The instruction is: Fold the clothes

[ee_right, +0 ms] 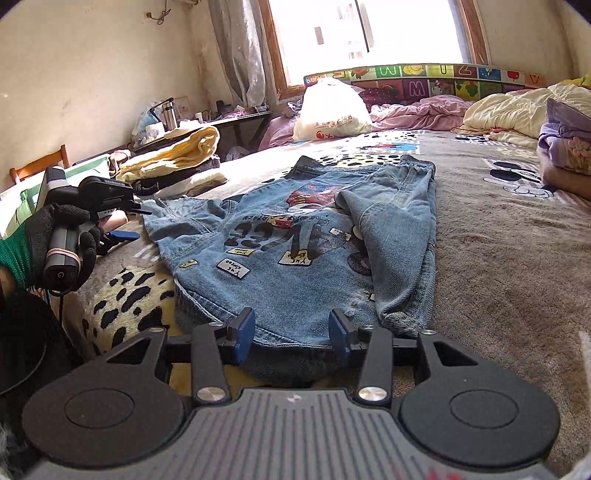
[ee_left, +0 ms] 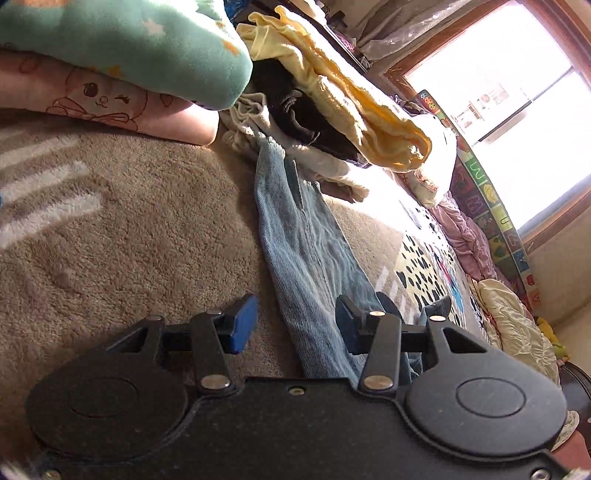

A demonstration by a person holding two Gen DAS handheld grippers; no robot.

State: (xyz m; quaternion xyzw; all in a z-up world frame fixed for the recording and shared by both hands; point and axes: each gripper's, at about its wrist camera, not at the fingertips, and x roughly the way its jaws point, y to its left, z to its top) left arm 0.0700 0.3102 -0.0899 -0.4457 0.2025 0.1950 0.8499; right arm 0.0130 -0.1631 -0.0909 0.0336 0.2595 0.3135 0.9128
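Denim jacket (ee_right: 295, 251) lies flat, back up, on the bed (ee_right: 498, 266), one sleeve already folded in across the back. Right tongs (ee_right: 291, 332) gape open at the near hem, gripping nothing. Left tongs (ee_left: 295, 321) also open, straddling the other sleeve (ee_left: 306, 251), which stretches toward the folded pile (ee_left: 332, 110). Step in hand: sleeve fold. Next likely calls for closing on that sleeve and carrying it across the back.

Home bedroom: wide bed under brown plush cartoon-print blanket (ee_right: 498, 236), rumpled cream quilt (ee_right: 517, 110) upper right, sunlit wood-framed window (ee_right: 369, 29) top centre, cluttered side desk (ee_right: 221, 120) left.
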